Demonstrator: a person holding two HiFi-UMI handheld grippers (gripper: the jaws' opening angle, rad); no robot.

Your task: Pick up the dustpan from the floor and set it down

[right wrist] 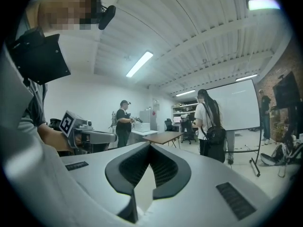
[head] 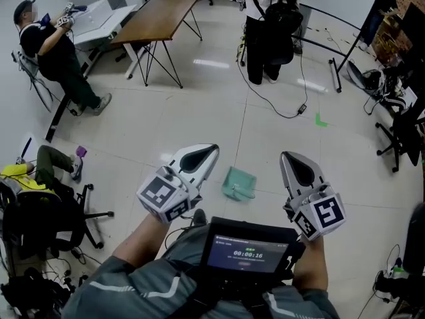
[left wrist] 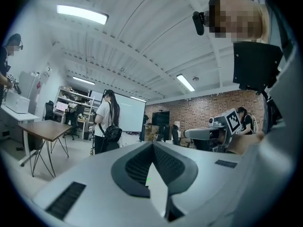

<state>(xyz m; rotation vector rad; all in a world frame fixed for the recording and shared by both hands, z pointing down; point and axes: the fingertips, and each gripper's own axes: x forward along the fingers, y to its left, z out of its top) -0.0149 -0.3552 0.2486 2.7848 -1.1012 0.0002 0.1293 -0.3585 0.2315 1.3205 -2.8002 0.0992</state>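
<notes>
Teal plastic dustpan (head: 238, 182): flat on the pale tiled floor (head: 166, 125), just ahead of the person's feet; not picked up yet.
Left gripper (head: 213, 150): white two-jaw tool w/ a marker cube. Jaws closed pad to pad, nothing in them. Points out level, well above the floor.
Right gripper (head: 286, 156): same build, jaws pressed together too, empty; also level and high.
Gripper views: both look across the room at a brown wooden table on black legs (head: 159, 15) and a standing person w/ a black backpack (head: 269, 25). Dustpan shows in neither.
Key relation: in the head view the dustpan sits btw the two tips and below them, so it's down and a little forward of both, not in line w/ either pair of jaws.
Long axis: approx toward/away from the person, slightly skewed. Paler bit on the near edge is prob the handle (too small to be sure).
Nearer hand: left tip looks a shade closer in the head view, but it's a near thing.
Next move, judged: open one pair of jaws, tip that gripper nose-down, drop to the near edge.
Risk: a thin flat rim on smooth tile could skate away from the pads.
</notes>
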